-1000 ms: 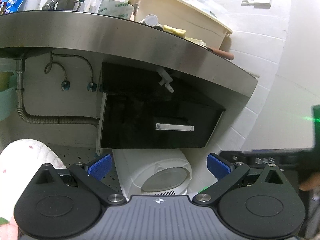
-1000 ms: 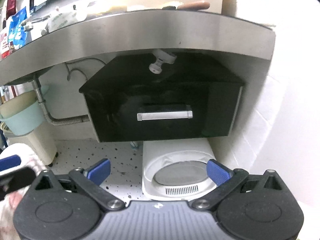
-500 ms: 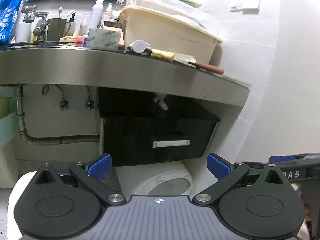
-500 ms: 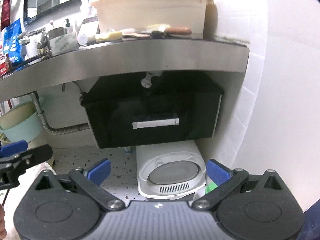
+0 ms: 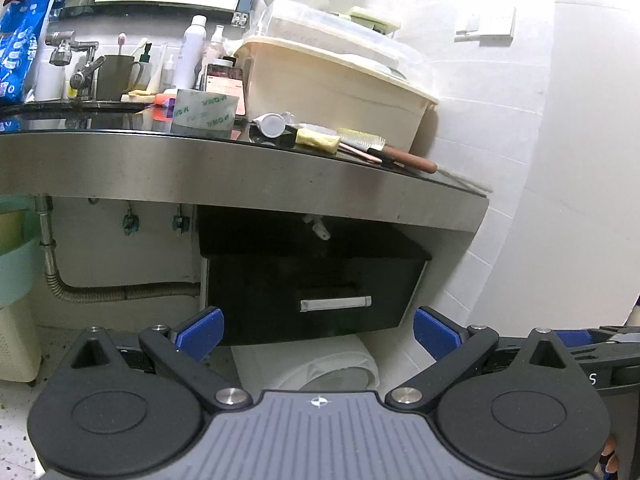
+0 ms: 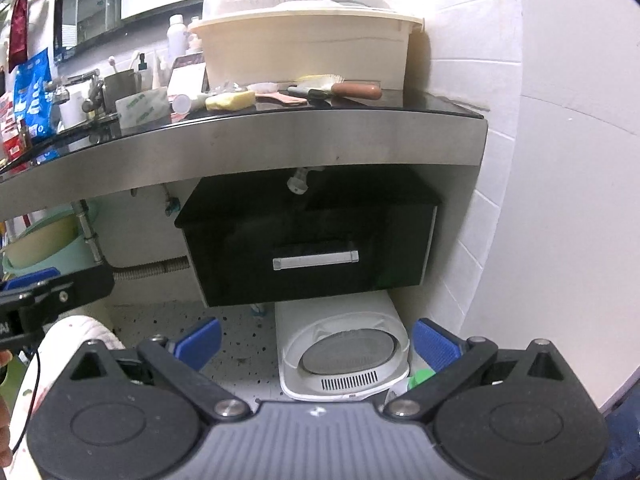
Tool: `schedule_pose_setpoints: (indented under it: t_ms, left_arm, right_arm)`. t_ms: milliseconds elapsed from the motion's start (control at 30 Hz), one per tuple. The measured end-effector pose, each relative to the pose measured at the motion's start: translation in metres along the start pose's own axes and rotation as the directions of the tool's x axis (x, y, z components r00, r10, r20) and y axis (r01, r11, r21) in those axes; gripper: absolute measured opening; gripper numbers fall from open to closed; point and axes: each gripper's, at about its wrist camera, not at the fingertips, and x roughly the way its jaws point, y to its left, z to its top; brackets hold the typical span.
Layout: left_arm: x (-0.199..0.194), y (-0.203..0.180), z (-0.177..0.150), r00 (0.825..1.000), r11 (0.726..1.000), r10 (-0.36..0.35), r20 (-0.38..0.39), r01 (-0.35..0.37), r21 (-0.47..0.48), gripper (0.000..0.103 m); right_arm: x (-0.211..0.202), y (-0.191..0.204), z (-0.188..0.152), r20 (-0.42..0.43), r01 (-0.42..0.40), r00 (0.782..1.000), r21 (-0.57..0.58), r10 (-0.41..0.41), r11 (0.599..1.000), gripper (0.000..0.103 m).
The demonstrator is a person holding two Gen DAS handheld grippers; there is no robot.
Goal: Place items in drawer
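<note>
Both grippers empty, fingers spread wide. Left gripper (image 5: 316, 330) and right gripper (image 6: 316, 338) both hang low, facing the black drawer (image 6: 308, 248) under the steel bench (image 6: 280, 144), well apart from it. Drawer looks shut or nearly so, silver handle (image 6: 315, 260) facing out; it must be pulled before anything goes in, which probably explains the open, aimed-at-front pose.

Items lie on the bench top, right above the drawer: tape roll (image 5: 205, 108), yellow sponge (image 5: 318, 139), brush with brown handle (image 5: 386, 151), small white cap (image 5: 272, 124), all just in front of the cream tub (image 5: 332, 84) (which of them count as the task's items, cannot tell). White lidded bin (image 6: 344, 350) sits on the floor below the drawer, so an opened drawer overhangs it.

Judgement: task at start, nothing stowed yet; next, one gripper to the handle.
</note>
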Motion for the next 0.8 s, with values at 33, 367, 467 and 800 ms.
schedule_pose_setpoints:
  t_ms: [33,367,467,800]
  left_arm:
    - [-0.001,-0.002,0.001,1.0,1.0,0.016,-0.003,-0.016,0.011,0.102]
    - [-0.005,-0.007,0.005,0.998,0.997,0.065,-0.006,-0.064,0.047,0.103]
    - [-0.004,-0.008,0.006,0.998,0.996,0.066,-0.005,-0.066,0.059,0.103]
    - [-0.006,-0.014,0.007,0.998,0.996,0.067,0.009,-0.067,0.066,0.103]
  right_arm:
    - [-0.001,0.001,0.0,-0.002,0.005,1.0,0.001,-0.005,1.0,0.103]
    - [-0.004,0.011,0.002,0.003,0.078,0.997,0.021,-0.078,0.997,0.103]
    - [-0.003,0.011,0.003,0.0,0.065,0.998,0.046,-0.065,0.997,0.103]
    - [0.005,0.018,0.004,-0.064,0.074,0.995,-0.01,-0.074,0.997,0.103]
